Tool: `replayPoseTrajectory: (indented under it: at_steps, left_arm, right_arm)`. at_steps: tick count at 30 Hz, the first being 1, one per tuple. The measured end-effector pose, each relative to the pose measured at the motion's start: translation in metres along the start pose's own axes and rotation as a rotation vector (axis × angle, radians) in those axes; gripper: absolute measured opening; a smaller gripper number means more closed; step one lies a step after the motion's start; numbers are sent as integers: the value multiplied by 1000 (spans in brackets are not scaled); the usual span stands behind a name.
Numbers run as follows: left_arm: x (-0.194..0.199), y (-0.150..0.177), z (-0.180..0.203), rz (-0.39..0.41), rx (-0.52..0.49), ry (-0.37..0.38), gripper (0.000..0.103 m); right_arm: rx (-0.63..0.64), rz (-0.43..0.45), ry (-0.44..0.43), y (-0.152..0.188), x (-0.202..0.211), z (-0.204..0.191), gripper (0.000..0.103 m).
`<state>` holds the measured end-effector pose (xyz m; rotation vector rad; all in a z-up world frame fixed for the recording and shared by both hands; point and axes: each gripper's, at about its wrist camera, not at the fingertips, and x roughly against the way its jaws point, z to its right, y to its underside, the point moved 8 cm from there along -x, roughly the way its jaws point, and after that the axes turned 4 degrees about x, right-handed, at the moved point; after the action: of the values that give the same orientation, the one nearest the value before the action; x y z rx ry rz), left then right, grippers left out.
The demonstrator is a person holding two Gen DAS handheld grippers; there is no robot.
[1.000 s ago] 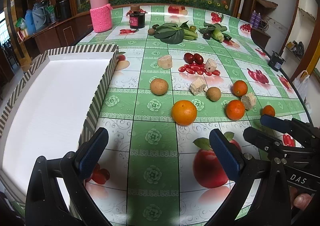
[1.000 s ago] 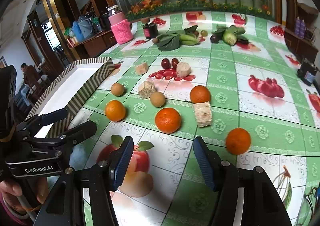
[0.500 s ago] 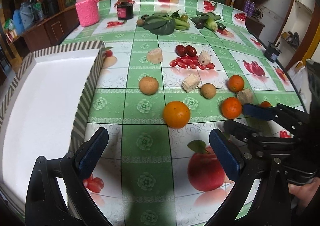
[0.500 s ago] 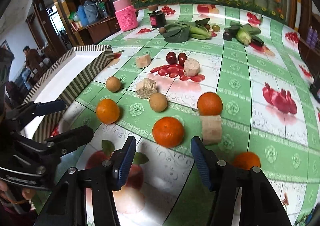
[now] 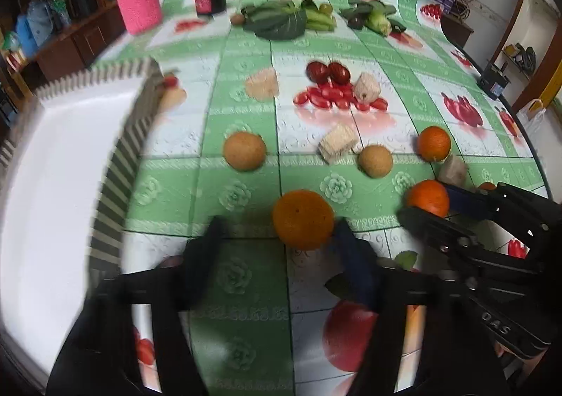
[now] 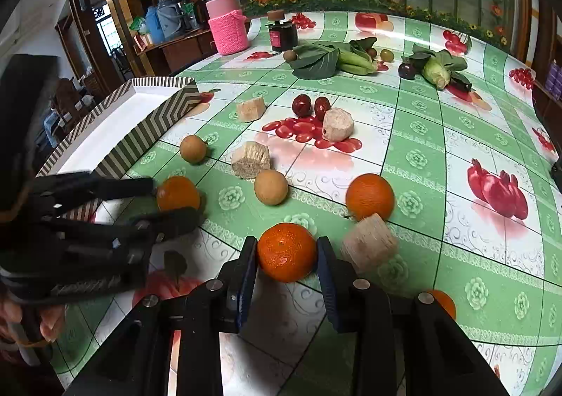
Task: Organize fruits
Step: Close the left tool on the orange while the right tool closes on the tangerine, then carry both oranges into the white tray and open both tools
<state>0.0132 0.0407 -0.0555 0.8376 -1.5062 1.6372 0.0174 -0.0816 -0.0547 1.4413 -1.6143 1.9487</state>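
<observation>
– What's in the tray (image 6: 154, 111)?
– Only white. Beside it my left gripper (image 5: 277, 223) is closing round the left orange (image 5: 304, 224), not squeezing yet. My right gripper (image 6: 286, 255) just closed, pinching the right orange (image 6: 286, 250) by a block (image 6: 368, 243)

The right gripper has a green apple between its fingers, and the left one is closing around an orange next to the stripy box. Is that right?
Not quite. In the right wrist view, the right gripper has an orange between its fingers, not a green apple. The left gripper really has been closing around another orange next to the stripy box.
</observation>
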Motion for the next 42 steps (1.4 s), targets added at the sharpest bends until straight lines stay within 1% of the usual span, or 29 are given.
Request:
replayPoseTrajectory:
  at_steps: [1,2,3,8,12,14,17,21,24,27,31,36,42]
  left_arm:
    - [1,-2,-1,21,1,-2,50]
    - [1,-2,-1,20,3,10,37]
    - [2,-2,0,23,5,17,33]
    - [10,2,-4,38,19,21,33]
    - [28,7,-8,54,32,65,33]
    - [37,9,-11,63,34,74,33]
    - [51,14,-17,69,43,91,33]
    - [74,18,-33,95,45,84,33]
    - [88,19,-53,118,50,50,33]
    - [96,21,-81,127,62,-5,33]
    - [103,19,-120,139,83,-77,33]
    - [106,9,-162,147,109,-154,33]
    - [96,0,-196,128,154,-189,34]
  right_arm:
    - [-2,3,-1,1,1,1,33]
    - [-7,5,-3,2,1,1,33]
    - [-15,8,-7,2,2,2,33]
    - [-43,29,-29,3,11,0,33]
    - [-34,47,-28,-1,22,-9,33]
    - [-21,72,-30,-5,30,-16,33]
    - [-9,86,-56,-12,38,-30,32]
    - [14,92,-96,-21,38,-54,32]
    - [45,90,-124,-30,34,-78,32]
    - [74,87,-152,-38,28,-99,32]
    - [121,79,-191,-56,18,-132,32]
    - [158,73,-231,-76,4,-160,32]
    - [182,51,-277,-98,-18,-189,32]
